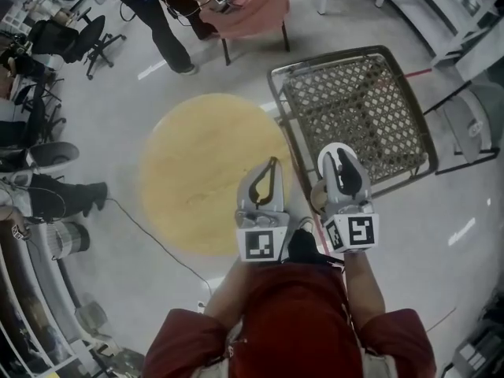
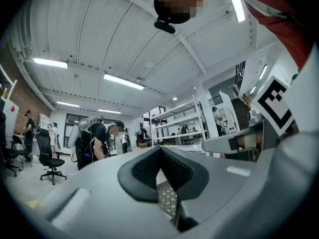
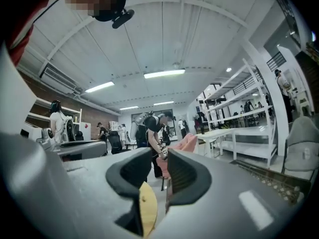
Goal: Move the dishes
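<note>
No dish shows in any view. I hold both grippers high and roughly level, close in front of my chest. My left gripper [image 1: 273, 164] [image 2: 160, 151] hangs over the right edge of a round wooden table [image 1: 197, 172], its fingertips touching and nothing between them. My right gripper [image 1: 340, 157] [image 3: 160, 158] is over the near corner of a square metal mesh stand [image 1: 354, 109]. Its jaws stand apart and empty, and a sliver of the wooden table [image 3: 147, 208] shows through the gap.
A person bends over a pink chair [image 1: 256, 10] at the far side with another marker cube. An office chair [image 1: 87, 38] and seated people line the left. A cable [image 1: 150, 235] runs across the grey floor. White shelving stands at the right.
</note>
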